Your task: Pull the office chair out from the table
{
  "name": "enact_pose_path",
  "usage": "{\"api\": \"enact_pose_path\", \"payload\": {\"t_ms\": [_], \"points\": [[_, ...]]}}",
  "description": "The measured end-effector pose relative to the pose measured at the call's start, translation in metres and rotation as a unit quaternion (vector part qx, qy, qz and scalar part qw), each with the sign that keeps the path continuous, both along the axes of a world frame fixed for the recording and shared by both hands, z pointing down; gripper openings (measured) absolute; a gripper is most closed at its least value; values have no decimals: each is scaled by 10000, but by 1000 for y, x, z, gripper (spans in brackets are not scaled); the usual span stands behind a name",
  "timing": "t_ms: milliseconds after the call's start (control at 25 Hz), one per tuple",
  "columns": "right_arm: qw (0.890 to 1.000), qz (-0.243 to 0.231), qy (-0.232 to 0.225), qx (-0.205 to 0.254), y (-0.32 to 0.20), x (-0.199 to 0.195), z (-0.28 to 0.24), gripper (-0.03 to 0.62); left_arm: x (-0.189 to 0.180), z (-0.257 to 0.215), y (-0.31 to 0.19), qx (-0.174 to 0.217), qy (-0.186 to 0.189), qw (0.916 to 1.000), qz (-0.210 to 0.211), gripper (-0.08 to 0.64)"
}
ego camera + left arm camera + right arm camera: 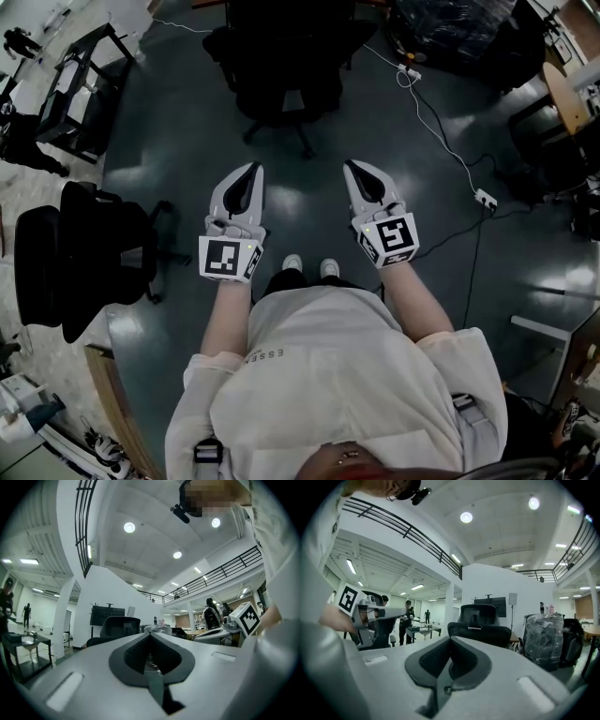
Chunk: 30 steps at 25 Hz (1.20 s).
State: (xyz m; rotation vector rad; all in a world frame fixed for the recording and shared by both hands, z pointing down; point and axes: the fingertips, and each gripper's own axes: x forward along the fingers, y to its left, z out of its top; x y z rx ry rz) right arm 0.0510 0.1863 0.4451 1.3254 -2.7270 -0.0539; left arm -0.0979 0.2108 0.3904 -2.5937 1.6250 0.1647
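Head view: I hold my left gripper (249, 173) and right gripper (356, 171) level, jaws together and empty, aimed at the office chair (277, 70) ahead, probably to approach it.

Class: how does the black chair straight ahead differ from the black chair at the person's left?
The chair ahead stands straight in front of the person; the left chair stands off to the side. The chair ahead is farther from the person; the left chair is nearer. Both are black and untouched.
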Motion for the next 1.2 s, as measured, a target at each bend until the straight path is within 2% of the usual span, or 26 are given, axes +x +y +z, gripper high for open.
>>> {"api": "enact_pose_path", "payload": {"t_ms": [600, 1200], "points": [[9995, -183, 242, 63, 3, 17, -1, -9, 24, 9, 0, -90, -64, 9999, -82, 17], [9996, -172, 210, -28, -5, 7, 10, -9, 15, 18, -10, -184, -110, 9997, -146, 17]]}}
